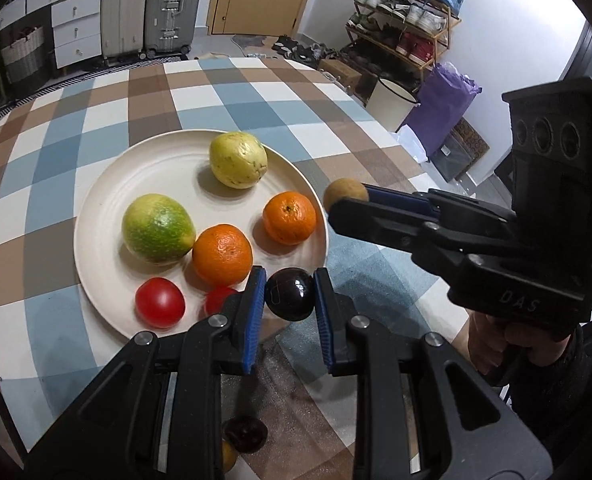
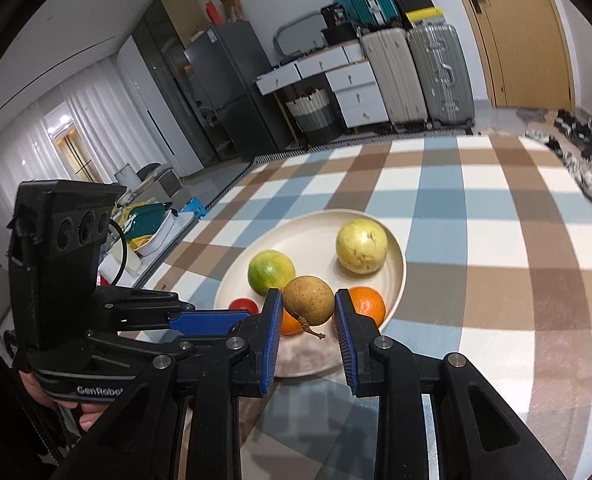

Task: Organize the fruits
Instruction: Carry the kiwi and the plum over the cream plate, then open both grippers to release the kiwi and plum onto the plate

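A cream plate (image 1: 108, 216) (image 2: 316, 228) on the checked tablecloth holds a yellow fruit (image 1: 238, 159) (image 2: 361, 245), a green fruit (image 1: 157, 227) (image 2: 270, 272), two oranges (image 1: 223, 254) (image 1: 289, 217) and two red tomatoes (image 1: 160, 302) (image 1: 218, 298). My left gripper (image 1: 290, 294) is shut on a dark purple plum (image 1: 290, 294) at the plate's near rim. My right gripper (image 2: 308, 302) is shut on a round brown fruit with a stem (image 2: 308, 300), held over the plate's right edge; in the left wrist view that brown fruit (image 1: 344, 195) shows at its tip.
Below my left gripper lie another dark fruit (image 1: 244, 434) and a yellow one (image 1: 228, 456) on the table. Beyond the table edge stand suitcases (image 1: 148, 4), white drawers (image 1: 76, 28), a shoe rack (image 1: 408, 20) and a white bin (image 1: 390, 102).
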`<state>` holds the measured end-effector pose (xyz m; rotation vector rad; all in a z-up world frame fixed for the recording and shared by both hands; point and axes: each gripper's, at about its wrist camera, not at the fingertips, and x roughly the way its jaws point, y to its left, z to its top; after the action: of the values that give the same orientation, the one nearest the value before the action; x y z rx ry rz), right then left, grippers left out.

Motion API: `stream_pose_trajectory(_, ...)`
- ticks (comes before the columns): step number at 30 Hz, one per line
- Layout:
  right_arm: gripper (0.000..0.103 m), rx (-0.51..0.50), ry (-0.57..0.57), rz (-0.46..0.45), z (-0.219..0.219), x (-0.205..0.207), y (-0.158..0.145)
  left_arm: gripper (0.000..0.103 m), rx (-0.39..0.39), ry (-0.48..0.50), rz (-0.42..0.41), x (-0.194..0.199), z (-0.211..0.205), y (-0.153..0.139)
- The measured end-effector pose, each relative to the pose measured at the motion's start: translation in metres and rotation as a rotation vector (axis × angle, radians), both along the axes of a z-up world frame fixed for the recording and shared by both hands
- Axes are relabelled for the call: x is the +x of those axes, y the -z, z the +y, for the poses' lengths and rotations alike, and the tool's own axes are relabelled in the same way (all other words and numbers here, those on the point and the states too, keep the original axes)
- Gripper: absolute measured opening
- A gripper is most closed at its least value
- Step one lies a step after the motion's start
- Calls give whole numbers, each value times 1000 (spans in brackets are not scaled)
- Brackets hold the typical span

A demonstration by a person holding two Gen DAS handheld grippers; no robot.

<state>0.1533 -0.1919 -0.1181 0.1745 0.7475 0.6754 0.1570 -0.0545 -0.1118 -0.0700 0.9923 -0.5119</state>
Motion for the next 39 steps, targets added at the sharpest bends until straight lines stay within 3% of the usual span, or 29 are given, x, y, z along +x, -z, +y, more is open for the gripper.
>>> stream_pose_trajectory(7,26,-9,-13,-22,9,12,-5,21,-6,4,11,5,-7,4)
stream_pose_trajectory(29,27,1,-11,45,27,61,13,21,-18,-15,24,28,-9,12)
stream_pose_trajectory(33,41,16,12,43,24,62,13,21,-15,-15,22,28,-9,11)
stream_pose_trajectory(39,43,40,50,-1,11,53,1,21,-27,-18,5,20,-5,3)
